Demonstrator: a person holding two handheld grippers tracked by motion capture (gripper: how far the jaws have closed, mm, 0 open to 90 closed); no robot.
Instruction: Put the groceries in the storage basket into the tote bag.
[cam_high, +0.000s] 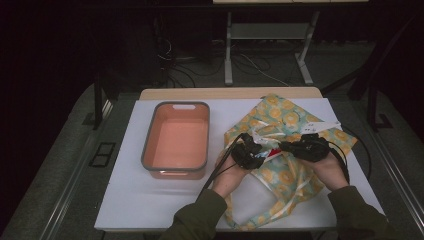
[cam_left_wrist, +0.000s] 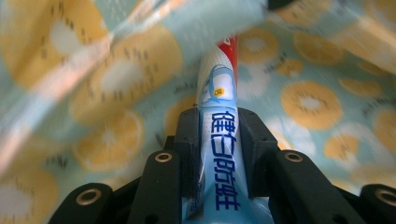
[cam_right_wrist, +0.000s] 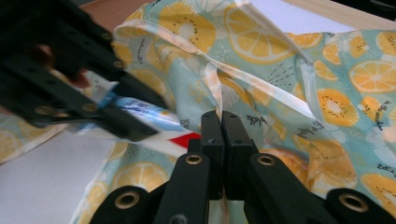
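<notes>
Thin printed fabric of bag (cam_high: 287, 131), right of centre, pinched by right gripper (cam_right_wrist: 223, 122). Left gripper (cam_left_wrist: 219, 122) clamps toothpaste tube (cam_left_wrist: 218, 93) at bag mouth. Step: extraction. Next: lift clear twd orange bin (cam_high: 176, 141), left.

The fruit-printed turquoise bag (cam_high: 287, 131) looks like thin coated cloth or plastic film, glossy and creased, with a slight sheen. Right of it in the left gripper view, the blue-and-white toothpaste tube (cam_left_wrist: 219, 140) is smooth, shiny plastic. Left of the bag, the salmon-pink tub with a grey rim (cam_high: 176, 140) looks like matt plastic. The white tabletop (cam_high: 130, 200) under the bag is smooth and matt, its far edge pale wood.
</notes>
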